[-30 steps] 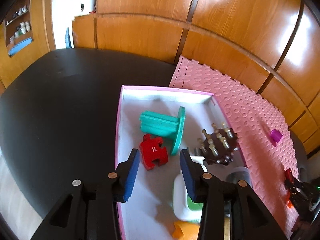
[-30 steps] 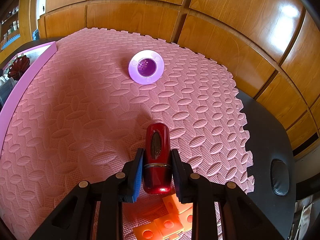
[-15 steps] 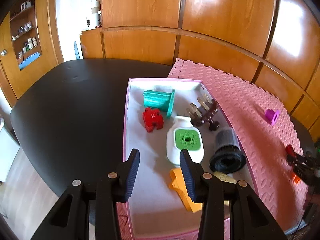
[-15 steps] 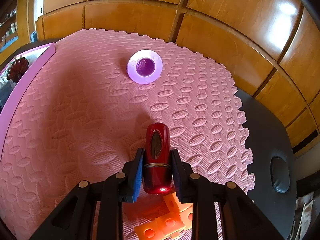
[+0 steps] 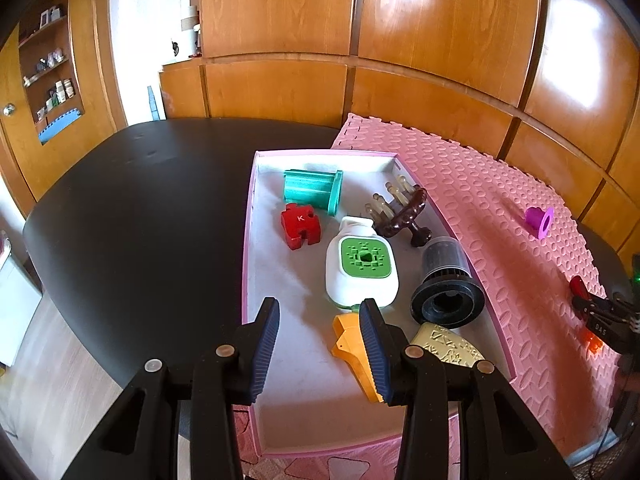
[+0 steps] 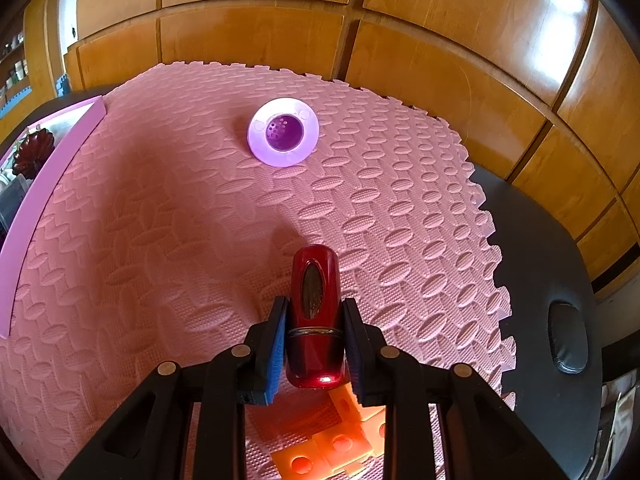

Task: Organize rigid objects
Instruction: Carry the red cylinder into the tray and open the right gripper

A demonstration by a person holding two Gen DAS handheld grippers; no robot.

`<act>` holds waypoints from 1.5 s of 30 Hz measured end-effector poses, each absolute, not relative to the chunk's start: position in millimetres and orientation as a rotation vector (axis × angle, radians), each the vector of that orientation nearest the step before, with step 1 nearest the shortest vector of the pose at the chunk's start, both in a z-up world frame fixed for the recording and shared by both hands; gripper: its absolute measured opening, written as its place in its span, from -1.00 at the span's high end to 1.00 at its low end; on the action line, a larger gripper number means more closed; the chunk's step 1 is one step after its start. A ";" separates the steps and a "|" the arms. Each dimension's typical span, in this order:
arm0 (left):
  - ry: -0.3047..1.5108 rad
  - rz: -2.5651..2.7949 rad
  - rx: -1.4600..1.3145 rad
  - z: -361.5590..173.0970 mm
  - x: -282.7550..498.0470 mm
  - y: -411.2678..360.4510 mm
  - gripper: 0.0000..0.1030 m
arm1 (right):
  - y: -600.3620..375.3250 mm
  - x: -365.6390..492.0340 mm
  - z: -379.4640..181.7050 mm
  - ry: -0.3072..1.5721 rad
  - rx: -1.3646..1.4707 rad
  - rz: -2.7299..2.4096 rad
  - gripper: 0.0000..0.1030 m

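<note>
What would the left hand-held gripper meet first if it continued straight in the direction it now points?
Probably the bare floor of the pink tray, just before the white and green device. The left hand-held gripper is open and empty. Depth is unclear, so the orange piece may brush its right finger.

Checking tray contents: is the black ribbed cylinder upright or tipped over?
Tipped over. The black ribbed cylinder lies on its side in the pink tray, its open end facing the camera.

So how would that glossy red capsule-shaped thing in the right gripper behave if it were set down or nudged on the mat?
The red capsule looks rigid with a glossy shell, so it is probably slippery; the right gripper is shut on its sides. Its rounded, cylindrical body would likely roll if laid down, though the textured pink foam mat may slow it. It seems light for its size.
</note>
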State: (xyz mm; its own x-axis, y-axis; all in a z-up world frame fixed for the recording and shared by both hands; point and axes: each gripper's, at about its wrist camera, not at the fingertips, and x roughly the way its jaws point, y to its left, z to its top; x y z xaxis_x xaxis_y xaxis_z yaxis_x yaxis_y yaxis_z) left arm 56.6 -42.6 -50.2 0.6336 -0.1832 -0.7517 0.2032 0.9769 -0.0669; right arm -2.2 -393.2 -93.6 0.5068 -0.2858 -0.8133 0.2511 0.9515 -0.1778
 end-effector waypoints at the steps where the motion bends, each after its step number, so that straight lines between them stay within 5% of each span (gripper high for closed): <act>1: 0.854 -0.220 0.025 -49.9 56.0 -41.5 0.18 | -392.7 -2.3 -93.6 0.988 -0.039 -0.323 0.51; 32: 0.857 -0.174 -0.028 -51.7 55.7 -7.8 0.18 | -393.9 -3.6 -72.6 0.987 0.247 -0.247 0.51; 45: 0.834 -0.084 -0.091 -45.1 61.5 33.5 0.18 | -236.3 39.4 -19.0 0.903 0.257 0.230 0.51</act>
